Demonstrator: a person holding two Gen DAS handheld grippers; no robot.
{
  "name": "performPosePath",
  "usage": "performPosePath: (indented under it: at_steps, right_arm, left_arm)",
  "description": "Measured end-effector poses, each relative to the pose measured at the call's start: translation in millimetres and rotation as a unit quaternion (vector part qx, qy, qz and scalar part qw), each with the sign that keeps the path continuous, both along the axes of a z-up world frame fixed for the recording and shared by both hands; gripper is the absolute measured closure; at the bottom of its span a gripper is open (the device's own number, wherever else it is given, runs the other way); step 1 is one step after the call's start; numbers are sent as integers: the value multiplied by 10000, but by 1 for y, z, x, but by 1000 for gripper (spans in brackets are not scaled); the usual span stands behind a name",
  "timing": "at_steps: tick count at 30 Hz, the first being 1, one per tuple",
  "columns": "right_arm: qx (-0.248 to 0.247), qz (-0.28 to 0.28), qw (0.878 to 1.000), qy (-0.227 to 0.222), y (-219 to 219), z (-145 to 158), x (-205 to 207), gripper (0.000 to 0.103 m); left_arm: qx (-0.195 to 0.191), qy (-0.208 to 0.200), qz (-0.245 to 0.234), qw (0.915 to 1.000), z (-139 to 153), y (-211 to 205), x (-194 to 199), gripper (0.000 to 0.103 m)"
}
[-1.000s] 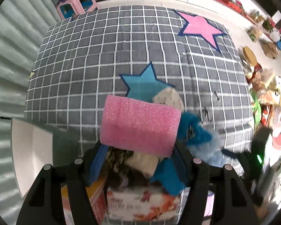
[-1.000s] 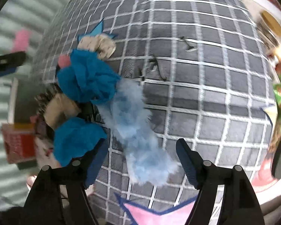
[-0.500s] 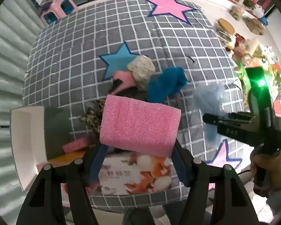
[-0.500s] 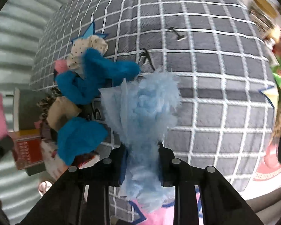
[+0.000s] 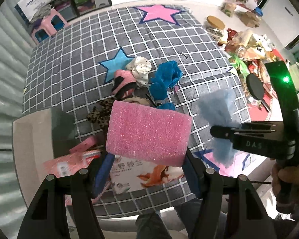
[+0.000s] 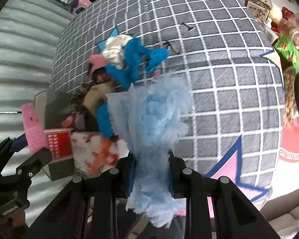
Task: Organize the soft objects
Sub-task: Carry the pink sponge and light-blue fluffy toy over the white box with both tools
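Both grippers are loaded. Left gripper clamps a pink foam sponge block between its blue pads, above the grey checked star-patterned cloth. Right gripper is pinched tight on a fluffy light-blue duster cloth, lifted off the cloth. Below lie a blue fuzzy cloth, a dotted white scrunchie, a leopard-print scrunchie and a tissue pack.

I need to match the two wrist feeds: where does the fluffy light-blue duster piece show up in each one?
Left wrist view: the light-blue duster piece is at right, clamped in the right gripper, above the mat.
Right wrist view: the piece fills the centre, rising from between the fingers.
Shared landmark: the dark-blue cloth on the checked mat.
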State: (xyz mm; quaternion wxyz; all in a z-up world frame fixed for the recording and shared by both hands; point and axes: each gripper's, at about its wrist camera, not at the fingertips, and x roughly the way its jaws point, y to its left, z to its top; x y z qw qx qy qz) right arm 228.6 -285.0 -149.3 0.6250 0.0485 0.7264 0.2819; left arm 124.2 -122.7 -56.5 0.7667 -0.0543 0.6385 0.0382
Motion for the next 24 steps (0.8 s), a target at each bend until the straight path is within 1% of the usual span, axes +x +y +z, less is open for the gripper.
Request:
performPosePath:
  at_steps: [3,5,8,11,16,18,24]
  right_arm:
    - [79,-108,9999,-49,12,15,-18,75]
    - [142,-84,9998,-128,25,27,-31,75]
    - [256,15,9993,-253,49,45,-47,75]
    - [352,184,9984,-403,75,63,-61,75]
    - [467,676,9946,-632,124,88,-87,75]
    - [516,844,9928,-678,140,95,-96,75]
    - [626,1509,9823,-920,199,118,-126,75]
  left_arm:
    - [-42,-231,39,9997,17,16,-22,34]
    - [-53,-375,97,9992,28,29,-37,34]
    - [-57,-579,276,9979,43,54,-61,34]
    - [-54,-732,583,9956,53,84,-85,34]
    - [-26,-849,1159,9896,59,131,-123,34]
    - [59,-861,1428,9860,58,151,-140,34]
    - [224,-757,2221,9718,45,207,-186,34]
